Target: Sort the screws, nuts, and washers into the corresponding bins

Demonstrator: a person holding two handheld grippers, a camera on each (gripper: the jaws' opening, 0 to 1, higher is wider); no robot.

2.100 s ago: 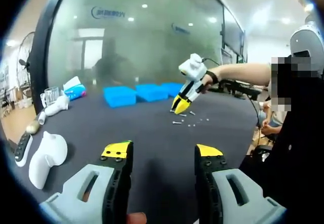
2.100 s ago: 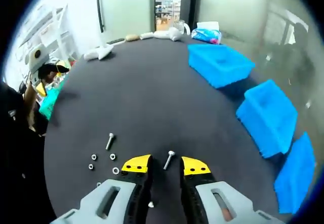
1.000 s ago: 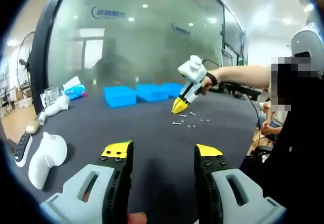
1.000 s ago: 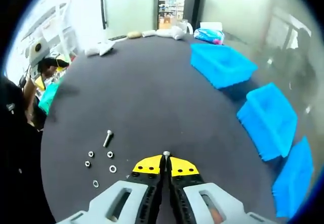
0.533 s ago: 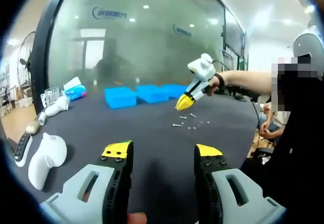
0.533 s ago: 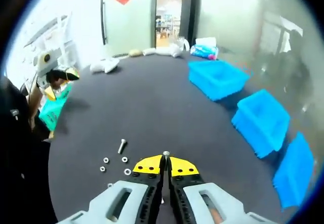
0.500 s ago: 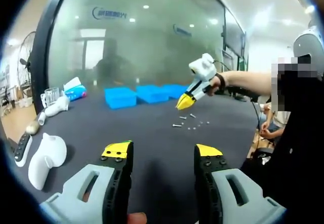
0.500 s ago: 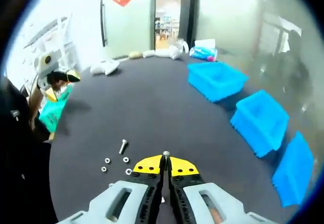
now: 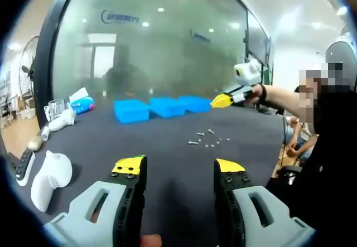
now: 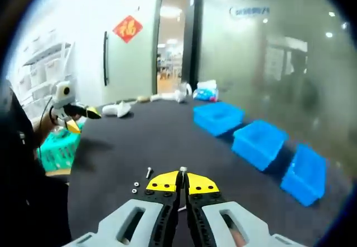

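Screw (image 10: 182, 170) now higher, seemingly nearer bins (image 10: 258, 142).

You have little to read here. On the frosted glass wall (image 9: 150, 40), blue logo lettering sits at 11 o'clock in your left gripper view, too blurred to make out. In your right gripper view, a red diamond sign (image 10: 126, 28) with a gold character hangs on the white wall at 11 o'clock.

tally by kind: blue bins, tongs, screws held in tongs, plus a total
blue bins: 3
tongs: 2, left tongs and right tongs
screw clamped in the right tongs: 1
loose hardware on the table: too small to count
total counted: 6
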